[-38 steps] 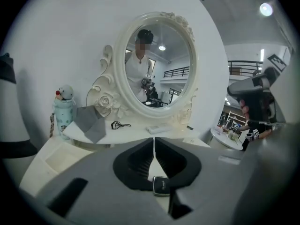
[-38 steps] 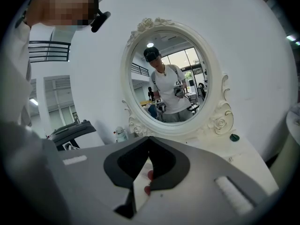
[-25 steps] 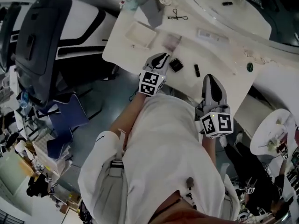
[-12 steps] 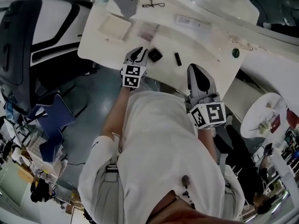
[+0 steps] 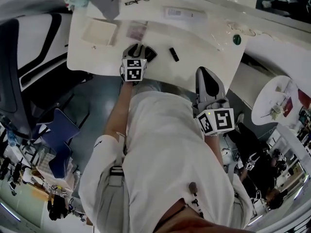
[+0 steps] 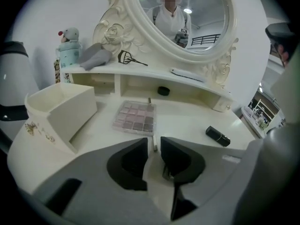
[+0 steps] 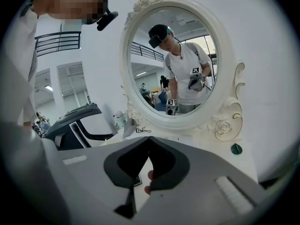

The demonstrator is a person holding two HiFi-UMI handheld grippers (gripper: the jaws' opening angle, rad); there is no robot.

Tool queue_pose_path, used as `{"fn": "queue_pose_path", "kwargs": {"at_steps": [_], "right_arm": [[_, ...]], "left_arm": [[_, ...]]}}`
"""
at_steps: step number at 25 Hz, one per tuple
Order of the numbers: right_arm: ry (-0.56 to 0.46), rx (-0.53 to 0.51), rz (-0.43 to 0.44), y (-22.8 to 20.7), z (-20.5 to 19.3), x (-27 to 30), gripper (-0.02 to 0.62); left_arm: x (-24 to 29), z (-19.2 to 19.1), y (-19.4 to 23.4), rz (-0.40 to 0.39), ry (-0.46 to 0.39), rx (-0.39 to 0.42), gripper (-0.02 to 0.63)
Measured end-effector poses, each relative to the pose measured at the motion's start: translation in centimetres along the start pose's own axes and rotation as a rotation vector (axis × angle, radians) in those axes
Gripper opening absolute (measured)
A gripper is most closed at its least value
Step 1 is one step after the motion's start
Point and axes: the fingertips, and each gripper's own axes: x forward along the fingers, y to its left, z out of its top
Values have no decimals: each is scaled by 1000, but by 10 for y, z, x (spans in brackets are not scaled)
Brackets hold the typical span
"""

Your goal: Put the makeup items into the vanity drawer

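Our left gripper (image 6: 153,142) hung low over the table (image 6: 187,118), jaws a little apart and just lately opening, nothing pinched between them; a thin pale stick (image 6: 153,145) lay beyond the gap; the right gripper (image 7: 147,144) was clenched on nothing. We judged the compact (image 5: 151,52) the target; best to widen further, straddle its edges squarely, then squeeze. It looked small, black and flat, just right of the left gripper; the lipstick (image 6: 218,136) lay farther right, the drawer (image 6: 56,108) at left.

White vanity (image 5: 204,57) w/ ornate oval mirror (image 7: 173,64) vs plain white wall (image 6: 42,13). Grey floor (image 5: 92,106). Blue chair (image 5: 59,131) L, round white side tbl (image 5: 284,84) R. Ceiling lts (image 6: 188,11) reflected in mirror.
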Motion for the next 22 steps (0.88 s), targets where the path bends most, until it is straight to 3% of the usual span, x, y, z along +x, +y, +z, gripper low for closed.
{"fn": "queue_pose_path", "kwargs": {"at_steps": [5,8,12,17,22], "right_arm": [[2,13,-18,-6,-4,-4,8],[1,19,-23,-6,-6,-6,8],[0,16,-16,-3,-8,-9,9],[-3,14,-12,0,-11,-14,9],[-22,14,-13,-2,-9,-20,8]], "left_arm": [[10,-5,-4,21,32,13,103],[11,-5,-3,72,33,41,93],[11,-4,3,132,52,52,34],[9,-9,-5,50,67,9,31],[0,-5,-25,-7,36,15,31]]}}
